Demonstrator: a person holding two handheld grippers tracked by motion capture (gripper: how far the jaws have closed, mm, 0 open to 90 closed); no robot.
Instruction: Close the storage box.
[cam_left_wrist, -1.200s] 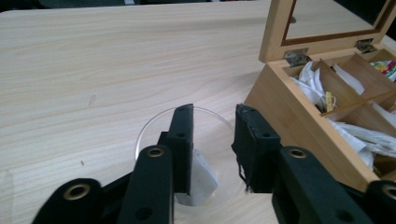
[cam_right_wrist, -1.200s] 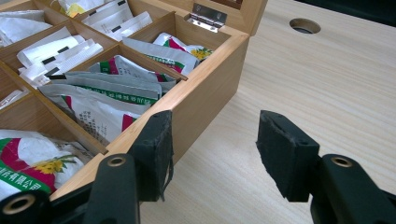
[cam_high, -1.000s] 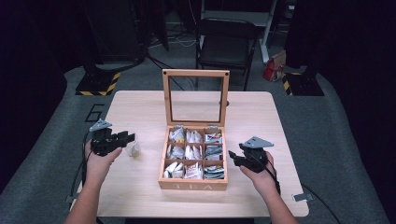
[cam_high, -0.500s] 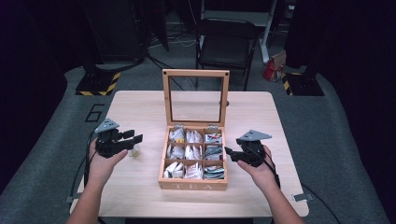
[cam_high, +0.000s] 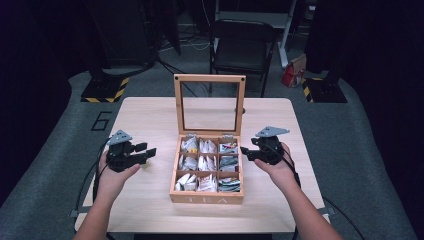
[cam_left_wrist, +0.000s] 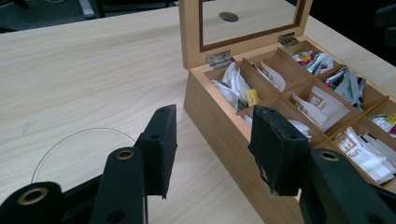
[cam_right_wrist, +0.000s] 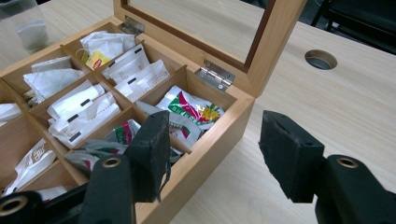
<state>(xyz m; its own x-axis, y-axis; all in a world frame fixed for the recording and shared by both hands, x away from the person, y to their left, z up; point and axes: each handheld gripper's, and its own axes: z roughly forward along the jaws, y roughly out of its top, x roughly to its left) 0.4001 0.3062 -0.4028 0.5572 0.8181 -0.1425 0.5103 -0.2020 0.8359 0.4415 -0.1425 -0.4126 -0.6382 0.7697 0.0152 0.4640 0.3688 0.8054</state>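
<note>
left claw (cam_high: 146, 150): half open, its jaws have just been opening a little; nothing between the pads, only bare table (cam_high: 150, 115) shows in the gap in the left gripper view.
right claw (cam_high: 244, 151): also about half open, its jaws have just been closing somewhat; they grip nothing.
tea box (cam_high: 206, 199): sits between the two claws, just ahead of each one's jaws; its near wall lies under the right pad in the left gripper view, its corner under the left pad in the right gripper view.
glass lid (cam_high: 177, 105): stands upright on its hinges, beyond both claws.
tea bags (cam_high: 205, 165): lie in the nine compartments; white paper sachets (cam_right_wrist: 81, 109) lie ahead and left of the right claw, red-and-green ones (cam_right_wrist: 189, 109) in the corner cell nearest it.
clear glass (cam_left_wrist: 84, 133): on the table just under and ahead of the left claw, beside the box; in the right gripper view it stands past the box with what looks like a tea bag inside.
step in hand: probably the pause between moves, both claws empty and hovering beside the box.
next move calls for: likely the right claw tipping down into a cell and pinching one sachet by its edge without dragging its neighbours, or else easing the lid down.
</note>
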